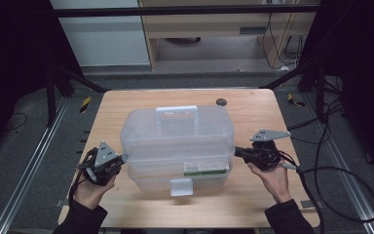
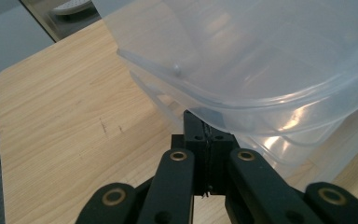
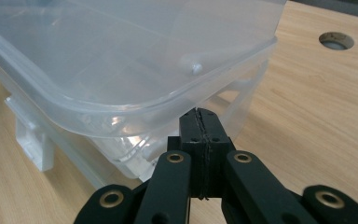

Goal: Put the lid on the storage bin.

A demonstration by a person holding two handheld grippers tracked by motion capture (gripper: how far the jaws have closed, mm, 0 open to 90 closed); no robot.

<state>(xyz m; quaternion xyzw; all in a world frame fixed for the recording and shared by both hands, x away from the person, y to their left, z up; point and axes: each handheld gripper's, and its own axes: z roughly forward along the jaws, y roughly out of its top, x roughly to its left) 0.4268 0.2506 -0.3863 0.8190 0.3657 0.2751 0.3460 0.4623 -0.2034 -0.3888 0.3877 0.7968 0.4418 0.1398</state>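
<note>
Both hand-held grippers — left (image 1: 122,158) and right (image 1: 237,152) — are closed, tips tucked under the clear box's lid (image 1: 177,130) edge. The clear box (image 1: 180,178) lies longways between them, its handle (image 1: 177,111) on top.

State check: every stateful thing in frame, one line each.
Clear plastic box: on the table, lid raised off its base.
Lid: lifted at both ends, handle on top.
Front latch: undone.
Left gripper: shut, tips under the lid's rim.
Right gripper: shut, tips under the lid's rim.
</note>
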